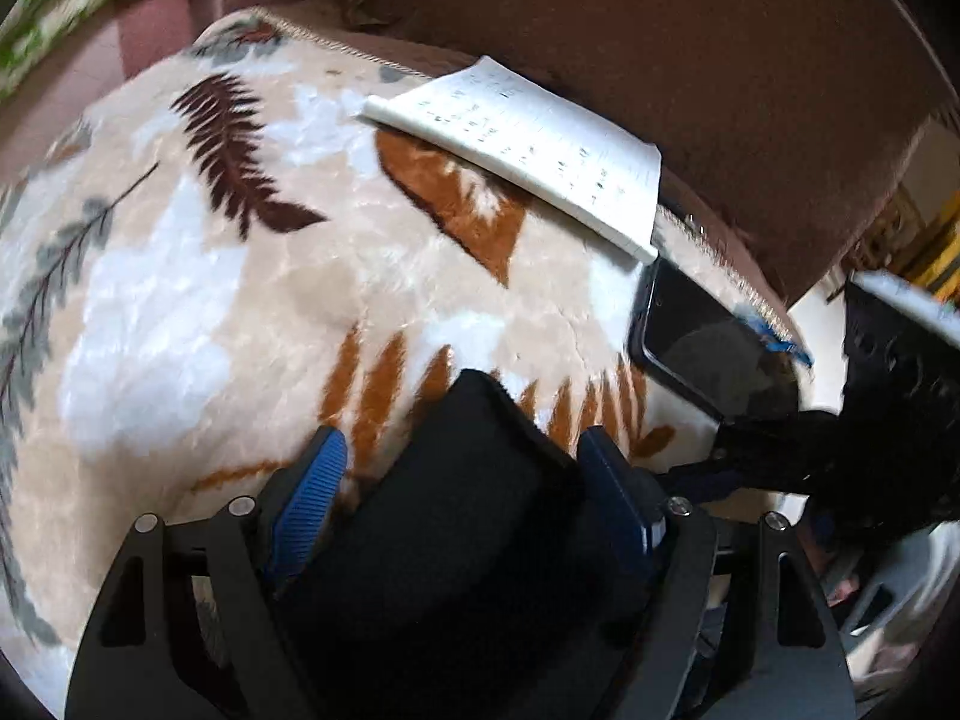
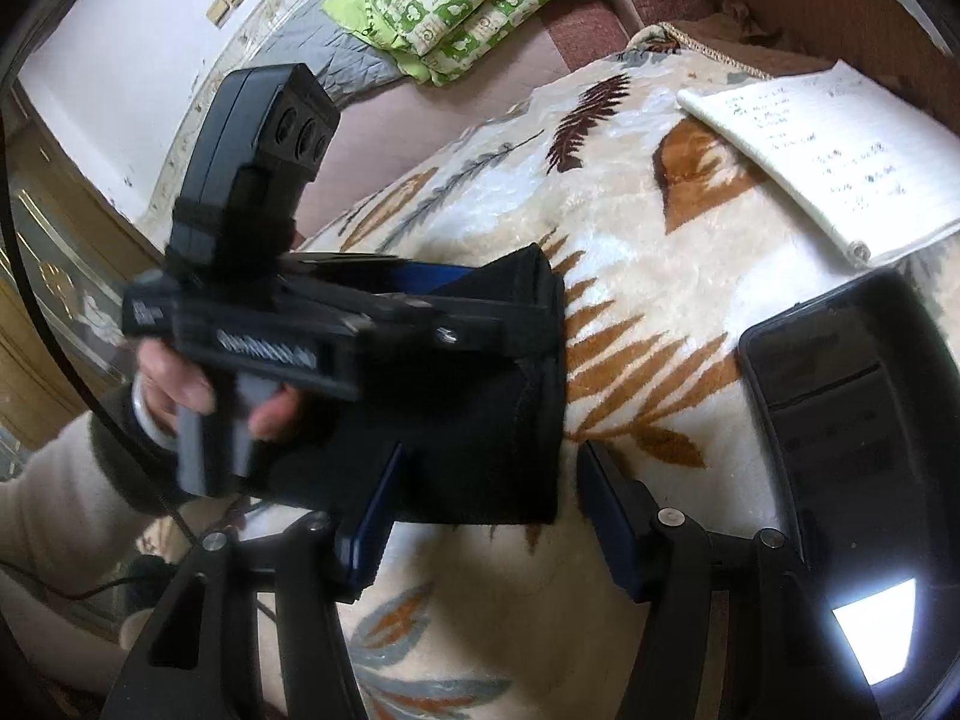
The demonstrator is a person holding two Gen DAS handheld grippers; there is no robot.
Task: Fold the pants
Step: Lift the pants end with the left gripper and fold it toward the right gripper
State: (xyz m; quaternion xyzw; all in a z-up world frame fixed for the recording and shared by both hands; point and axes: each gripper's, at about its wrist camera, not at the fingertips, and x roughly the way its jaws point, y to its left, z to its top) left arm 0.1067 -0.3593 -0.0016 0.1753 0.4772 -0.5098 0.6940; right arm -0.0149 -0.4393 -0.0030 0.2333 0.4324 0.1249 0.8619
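The black pants [image 1: 480,540] lie as a small folded bundle on a cream leaf-patterned blanket [image 1: 180,300]. My left gripper [image 1: 468,492] straddles the bundle; its left blue pad [image 1: 312,498] stands clear of the cloth, with blanket showing in the gap, so it is open. In the right wrist view a hand [image 2: 180,384] holds the left gripper [image 2: 498,300] over the far part of the pants [image 2: 480,438]. My right gripper [image 2: 489,516] is open at the bundle's near edge. Its right finger [image 2: 606,516] is apart from the cloth.
An open notebook [image 1: 528,144] [image 2: 840,156] lies at the blanket's far edge, with a black phone [image 1: 702,336] [image 2: 852,420] beside it to the right of the pants. A brown sofa back [image 1: 660,30] rises behind. A green quilt [image 2: 456,0] lies far left.
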